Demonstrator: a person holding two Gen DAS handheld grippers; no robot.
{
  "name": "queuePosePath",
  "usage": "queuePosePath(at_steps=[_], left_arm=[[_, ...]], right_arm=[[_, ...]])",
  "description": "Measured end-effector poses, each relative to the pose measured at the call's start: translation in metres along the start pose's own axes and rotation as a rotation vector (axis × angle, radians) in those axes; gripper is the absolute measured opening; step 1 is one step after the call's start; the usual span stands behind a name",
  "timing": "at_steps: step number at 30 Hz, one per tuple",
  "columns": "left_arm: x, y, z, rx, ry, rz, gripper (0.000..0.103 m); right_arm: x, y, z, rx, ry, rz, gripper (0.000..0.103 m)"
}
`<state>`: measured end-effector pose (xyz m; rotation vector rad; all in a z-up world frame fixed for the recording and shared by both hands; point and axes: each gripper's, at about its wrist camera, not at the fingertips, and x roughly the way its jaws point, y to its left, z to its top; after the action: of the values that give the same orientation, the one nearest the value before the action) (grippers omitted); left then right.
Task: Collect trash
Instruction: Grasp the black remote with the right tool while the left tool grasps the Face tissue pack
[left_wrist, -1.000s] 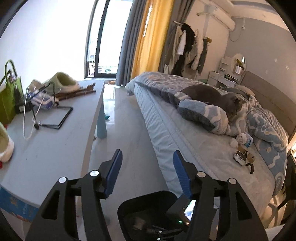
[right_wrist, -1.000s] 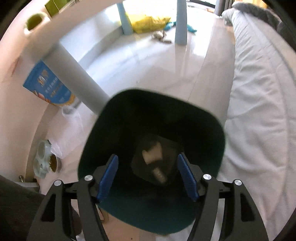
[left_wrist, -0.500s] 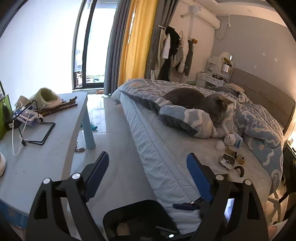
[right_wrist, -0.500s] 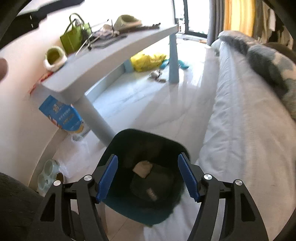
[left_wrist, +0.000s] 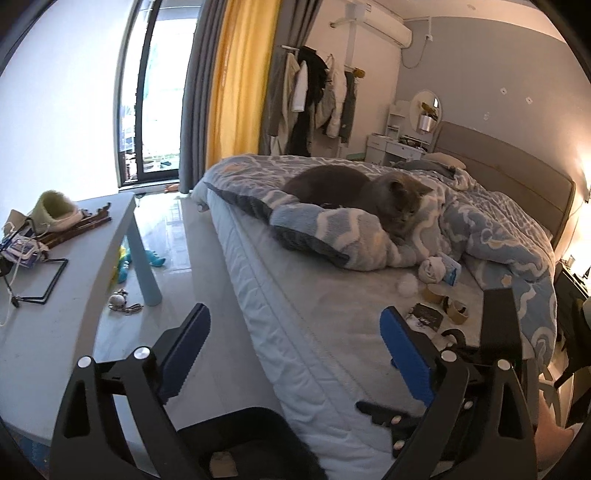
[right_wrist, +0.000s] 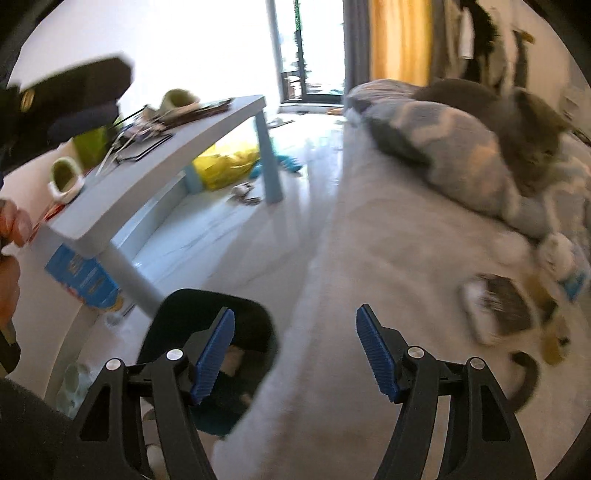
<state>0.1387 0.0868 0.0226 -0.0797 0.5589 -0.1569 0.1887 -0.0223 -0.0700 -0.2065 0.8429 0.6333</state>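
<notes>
1. While angling down over the near edge of the bed (left_wrist: 332, 295), holding the left gripper (left_wrist: 294, 314) with its jaws spread wide, having just been opening, and gripping nothing but air.
2. Keeping the right gripper (right_wrist: 295, 310) parted to a middling width too, pressing on nothing, with bare mattress showing in the gap.
3. Spotting the trash bin (left_wrist: 258, 424) at the bottom of the left view, sitting on the floor (left_wrist: 177, 236) below the gap in the left tongs, nearer the camera than the fingertips.
4. Seeing that same trash bin (right_wrist: 170, 314) in the right view, partly hiding behind the left finger, standing between the table (right_wrist: 166, 162) leg and the side of the mattress, holding a pale scrap inside.
5. Finding loose rubbish lying on the sheet beyond and to the right of the left gripper's right finger: a tissue ball (left_wrist: 407, 286), a white wad (left_wrist: 434, 267), a tape roll (left_wrist: 456, 308) and a black wrapper (left_wrist: 426, 317), all close together near the blanket (left_wrist: 369, 236) fold.
6. Showing that pile in the right view off to the right of the right finger, well apart from it, smearing too much to sort piece by piece.
7. Noticing a grey cat (left_wrist: 369, 195) resting on the blanket, farther up the bed than the rubbish.
</notes>
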Motion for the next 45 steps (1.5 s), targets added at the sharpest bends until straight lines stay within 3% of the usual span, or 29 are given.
queuePosePath(at_steps=[13, 24, 30, 41, 45], left_arm=[[0.041, -0.048, 0.0, 0.038, 0.044, -0.064, 0.095], [0.068, -0.082, -0.003, 0.105, 0.076, -0.147, 0.095], [0.085, -0.09, -0.004, 0.104, 0.1, -0.181, 0.095], [0.119, -0.118, -0.013, 0.156, 0.174, -0.237, 0.095], [0.135, -0.128, -0.017, 0.161, 0.21, -0.256, 0.095]], right_arm=[[-0.045, -0.087, -0.021, 0.116, -0.076, -0.152, 0.07], [-0.051, -0.135, -0.037, 0.205, -0.062, -0.228, 0.07], [-0.045, -0.155, -0.046, 0.269, -0.029, -0.218, 0.069], [-0.037, -0.165, -0.055, 0.27, -0.004, -0.115, 0.031], [-0.036, -0.166, -0.053, 0.255, -0.003, -0.088, 0.028]])
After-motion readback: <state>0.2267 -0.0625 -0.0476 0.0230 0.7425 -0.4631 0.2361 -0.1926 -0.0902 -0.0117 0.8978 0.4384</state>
